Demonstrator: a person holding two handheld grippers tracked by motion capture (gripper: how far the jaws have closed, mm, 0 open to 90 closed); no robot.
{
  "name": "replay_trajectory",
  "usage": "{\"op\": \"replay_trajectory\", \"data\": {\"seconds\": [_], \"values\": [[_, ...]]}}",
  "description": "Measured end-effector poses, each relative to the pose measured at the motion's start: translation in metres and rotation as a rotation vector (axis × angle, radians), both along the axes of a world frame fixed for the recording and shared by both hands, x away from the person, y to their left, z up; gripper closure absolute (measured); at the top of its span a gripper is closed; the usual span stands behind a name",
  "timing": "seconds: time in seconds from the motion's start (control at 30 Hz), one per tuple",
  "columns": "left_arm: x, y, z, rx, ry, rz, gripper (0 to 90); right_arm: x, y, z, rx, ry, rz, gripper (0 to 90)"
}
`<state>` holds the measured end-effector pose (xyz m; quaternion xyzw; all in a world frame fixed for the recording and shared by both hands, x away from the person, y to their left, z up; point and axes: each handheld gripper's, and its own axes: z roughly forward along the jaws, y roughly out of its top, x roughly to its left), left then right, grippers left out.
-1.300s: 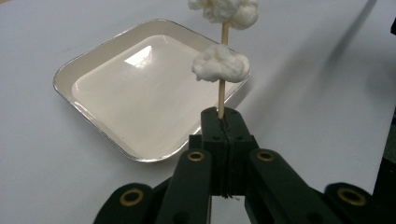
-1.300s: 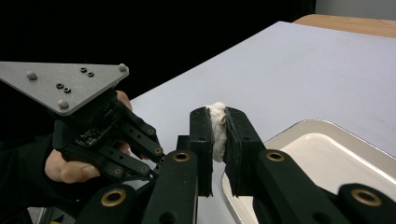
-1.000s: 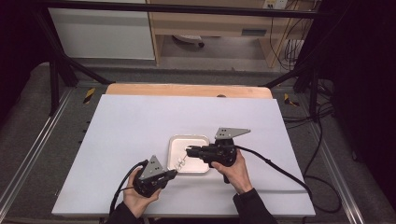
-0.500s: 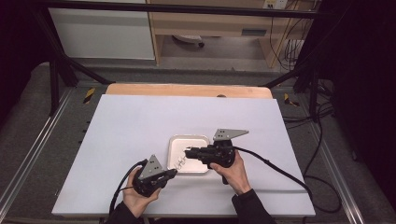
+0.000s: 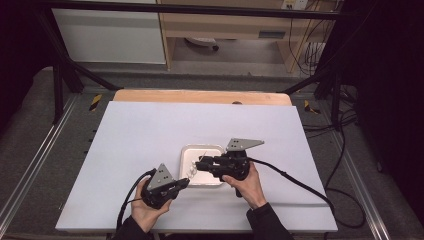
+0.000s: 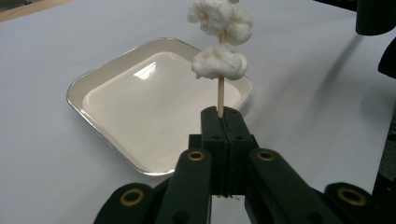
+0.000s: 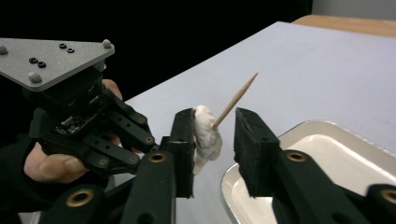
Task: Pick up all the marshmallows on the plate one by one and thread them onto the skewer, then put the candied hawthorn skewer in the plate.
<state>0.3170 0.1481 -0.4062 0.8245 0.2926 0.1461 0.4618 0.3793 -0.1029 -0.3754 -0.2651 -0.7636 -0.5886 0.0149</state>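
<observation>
My left gripper (image 6: 223, 123) is shut on the lower end of a thin wooden skewer (image 6: 219, 93), which stands up over the white tray (image 6: 140, 102). White fluffy pieces (image 6: 219, 65) are threaded on the skewer. My right gripper (image 7: 215, 119) straddles the top white piece (image 7: 205, 135). Its jaws have just been opening and stand apart; the piece touches only the left pad, and the skewer's point (image 7: 236, 98) pokes out above. In the high view the left gripper (image 5: 186, 181) and the right gripper (image 5: 199, 164) meet at the tray's near left corner.
The tray's rim (image 5: 202, 146) lies mid-table on a white board, whose wooden edge (image 5: 200, 96) runs along the far side. A hand (image 7: 42, 163) holds the left gripper, topped by a grey plate (image 7: 51, 58). Cables trail off toward the near edge and the right.
</observation>
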Motion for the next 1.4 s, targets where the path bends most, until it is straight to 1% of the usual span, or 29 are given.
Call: {"op": "replay_trajectory", "data": {"seconds": [0.13, 0.17, 0.27, 0.33, 0.5, 0.57, 0.63, 0.73, 0.77, 0.83, 0.93, 1.03, 1.1, 1.23, 1.27, 1.33, 1.4], "values": [[0.002, 0.002, -0.004, 0.009, 0.018, 0.016, 89.1, 0.001, -0.007, 0.006, -0.003, -0.029, -0.038, 55.3], [0.003, 0.003, -0.004, 0.01, 0.021, 0.019, 89.2, 0.001, -0.009, 0.007, -0.007, -0.036, -0.051, 51.1], [0.004, 0.005, -0.004, 0.003, 0.026, 0.027, 89.1, 0.001, -0.017, 0.008, -0.036, -0.052, -0.082, 40.2], [0.005, 0.006, -0.004, 0.004, 0.029, 0.034, 89.1, 0.001, -0.024, 0.006, -0.073, -0.07, -0.107, 32.3], [0.008, 0.009, -0.003, -0.003, 0.045, 0.052, 89.1, 0.003, -0.043, -0.006, -0.164, -0.088, -0.157, 15.5], [0.009, 0.011, -0.003, -0.006, 0.05, 0.058, 89.0, 0.005, -0.051, -0.012, -0.199, -0.087, -0.176, 10.4], [0.01, 0.012, -0.002, -0.008, 0.056, 0.06, 89.0, 0.006, -0.059, -0.019, -0.237, -0.073, -0.19, 6.5], [0.011, 0.013, -0.002, -0.01, 0.071, 0.066, 89.0, 0.005, -0.07, -0.028, -0.282, -0.065, -0.211, 3.6], [0.012, 0.013, -0.002, -0.009, 0.074, 0.066, 89.0, 0.005, -0.075, -0.032, -0.308, -0.062, -0.23, 2.4], [0.013, 0.014, -0.002, -0.007, 0.082, 0.073, 89.0, 0.005, -0.081, -0.037, -0.339, -0.064, -0.257, 1.0], [0.015, 0.016, 0.0, -0.004, 0.093, 0.082, 89.0, 0.004, -0.092, -0.044, -0.37, -0.052, -0.289, 0.7], [0.018, 0.018, 0.002, -0.003, 0.101, 0.093, 88.9, 0.002, -0.103, -0.049, -0.367, -0.045, -0.307, 0.7], [0.019, 0.019, 0.004, -0.001, 0.102, 0.1, 88.9, 0.0, -0.109, -0.052, -0.373, -0.044, -0.308, 0.7], [0.024, 0.019, 0.007, -0.005, 0.112, 0.116, 88.9, -0.005, -0.119, -0.057, -0.407, -0.045, -0.314, 0.7], [0.025, 0.019, 0.007, -0.006, 0.115, 0.12, 88.9, -0.006, -0.122, -0.058, -0.402, -0.055, -0.31, 0.7], [0.027, 0.018, 0.008, -0.006, 0.119, 0.125, 88.9, -0.009, -0.127, -0.06, -0.394, -0.053, -0.308, 0.7], [0.03, 0.016, 0.009, 0.007, 0.122, 0.133, 89.0, -0.012, -0.133, -0.061, -0.387, -0.056, -0.304, 0.7]]}}
